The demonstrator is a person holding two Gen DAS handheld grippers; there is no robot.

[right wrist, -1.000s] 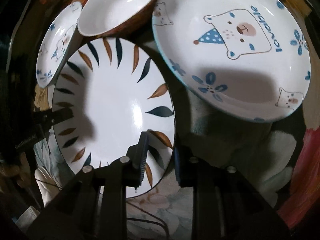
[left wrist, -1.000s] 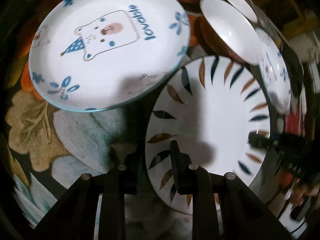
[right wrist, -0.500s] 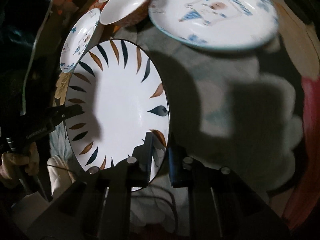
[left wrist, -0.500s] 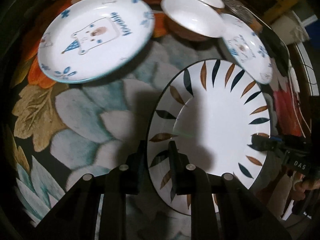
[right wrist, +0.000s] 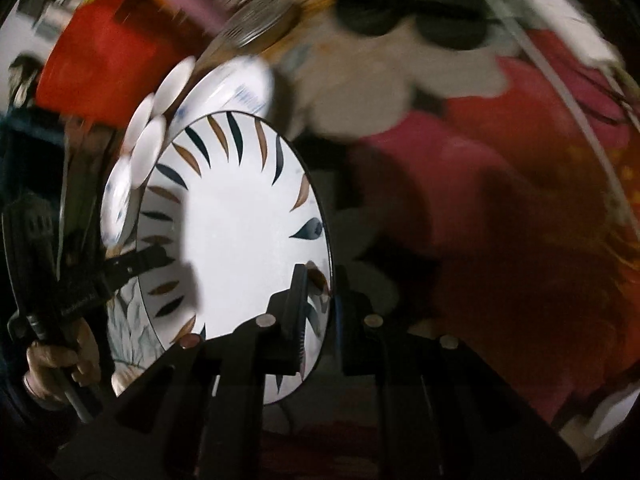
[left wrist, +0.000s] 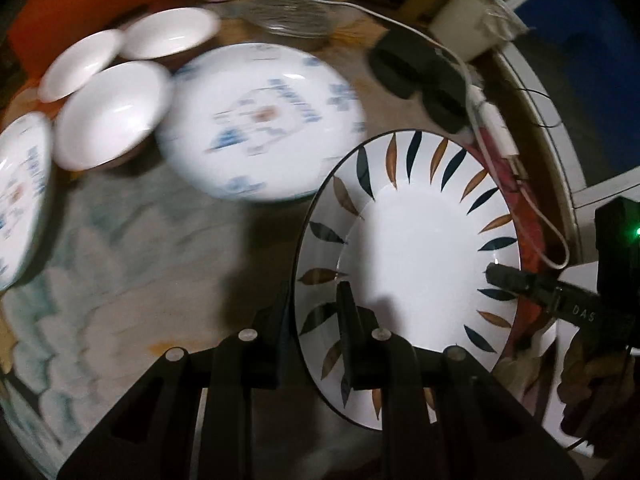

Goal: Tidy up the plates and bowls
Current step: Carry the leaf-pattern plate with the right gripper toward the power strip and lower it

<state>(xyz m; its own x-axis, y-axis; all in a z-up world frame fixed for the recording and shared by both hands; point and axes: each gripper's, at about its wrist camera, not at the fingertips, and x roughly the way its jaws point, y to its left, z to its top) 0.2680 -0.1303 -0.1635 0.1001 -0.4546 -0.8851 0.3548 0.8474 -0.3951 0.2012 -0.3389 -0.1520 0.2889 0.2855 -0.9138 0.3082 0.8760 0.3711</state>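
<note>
Floral cloth (left wrist: 120, 280) beneath round glossy leaf-rimmed plate (left wrist: 420, 248), gripper-pinched both sides.

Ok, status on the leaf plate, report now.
Left gripper and right gripper both clamped on leaf plate, opposite rims. Plate clear of table. Bear plate and bowls alongside.

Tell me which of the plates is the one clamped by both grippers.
The leaf-pattern plate, rimmed with dark and brown leaves. The left gripper and right gripper pinch its opposite edges; the bear-print plates lie untouched on the table.
</note>
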